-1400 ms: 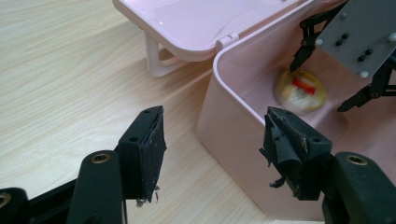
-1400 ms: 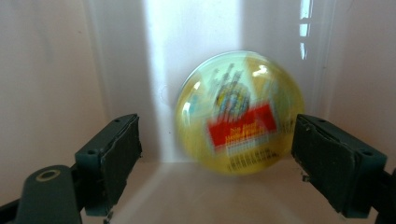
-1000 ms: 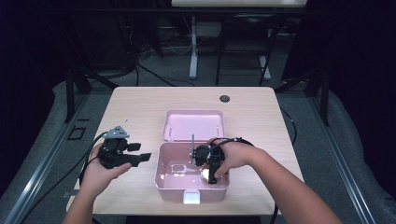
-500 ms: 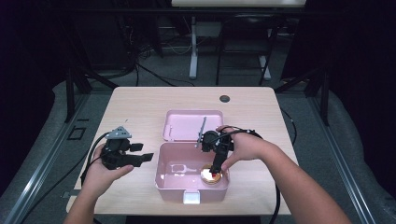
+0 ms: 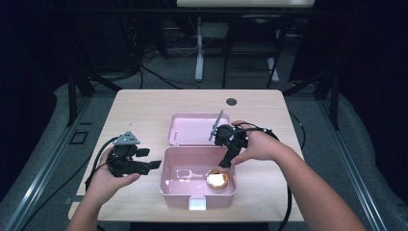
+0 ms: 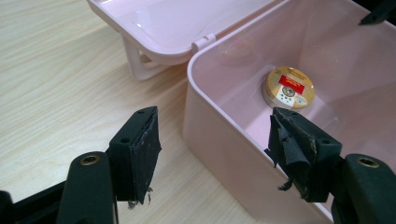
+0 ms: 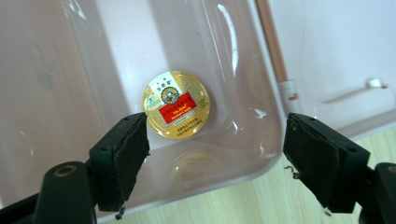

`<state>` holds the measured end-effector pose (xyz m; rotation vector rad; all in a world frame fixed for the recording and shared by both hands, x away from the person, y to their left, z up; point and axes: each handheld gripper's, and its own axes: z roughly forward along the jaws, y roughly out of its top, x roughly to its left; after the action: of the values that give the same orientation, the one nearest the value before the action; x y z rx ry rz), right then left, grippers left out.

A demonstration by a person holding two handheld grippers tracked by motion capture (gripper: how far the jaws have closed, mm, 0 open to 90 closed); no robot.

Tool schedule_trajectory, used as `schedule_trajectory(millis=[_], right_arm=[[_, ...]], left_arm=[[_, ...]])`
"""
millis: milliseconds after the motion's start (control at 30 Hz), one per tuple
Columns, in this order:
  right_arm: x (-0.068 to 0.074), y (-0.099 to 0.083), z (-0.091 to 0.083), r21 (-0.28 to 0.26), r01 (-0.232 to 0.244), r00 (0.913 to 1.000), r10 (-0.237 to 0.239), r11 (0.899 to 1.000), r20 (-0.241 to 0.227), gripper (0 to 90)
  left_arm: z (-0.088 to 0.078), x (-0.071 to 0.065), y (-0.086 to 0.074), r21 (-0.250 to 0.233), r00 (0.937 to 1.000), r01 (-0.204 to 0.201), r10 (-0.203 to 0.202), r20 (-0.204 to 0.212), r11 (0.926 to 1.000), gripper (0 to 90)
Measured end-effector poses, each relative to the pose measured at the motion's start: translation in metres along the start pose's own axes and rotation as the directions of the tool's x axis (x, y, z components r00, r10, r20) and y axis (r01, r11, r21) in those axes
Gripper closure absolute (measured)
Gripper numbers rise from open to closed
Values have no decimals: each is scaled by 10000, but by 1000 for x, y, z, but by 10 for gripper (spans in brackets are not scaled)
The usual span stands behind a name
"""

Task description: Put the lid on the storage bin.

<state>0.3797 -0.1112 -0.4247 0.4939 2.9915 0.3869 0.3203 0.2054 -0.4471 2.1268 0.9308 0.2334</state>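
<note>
A gold tin lies in the pink box; both grippers, left and right, stand empty and parted, the right's jaws just narrowing. Lift clear before swinging the lid down.

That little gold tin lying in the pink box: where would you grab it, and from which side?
Probably by its round rim, from straight above: the gold tin lies flat, label up, on the floor of the pink box, whose walls block any sideways approach.
</note>
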Motion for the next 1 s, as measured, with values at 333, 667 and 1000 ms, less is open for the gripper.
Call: schedule_trajectory(millis=[333, 667, 1000], right_arm=[[-8, -3, -10, -420, -504, 9982, 516, 9978, 295, 270], [-11, -6, -14, -902, -1115, 9922, 1160, 9897, 461, 361], [-17, -5, -19, -1563, -1528, 9849, 1634, 9758, 573, 423]], left_arm=[[3, -4, 1, -197, 9999, -16, 18, 130, 9998, 330], [6, -11, 2, -506, 9989, -413, 425, 220, 9979, 357], [15, -18, 1, -475, 9952, -867, 887, 425, 9951, 402]])
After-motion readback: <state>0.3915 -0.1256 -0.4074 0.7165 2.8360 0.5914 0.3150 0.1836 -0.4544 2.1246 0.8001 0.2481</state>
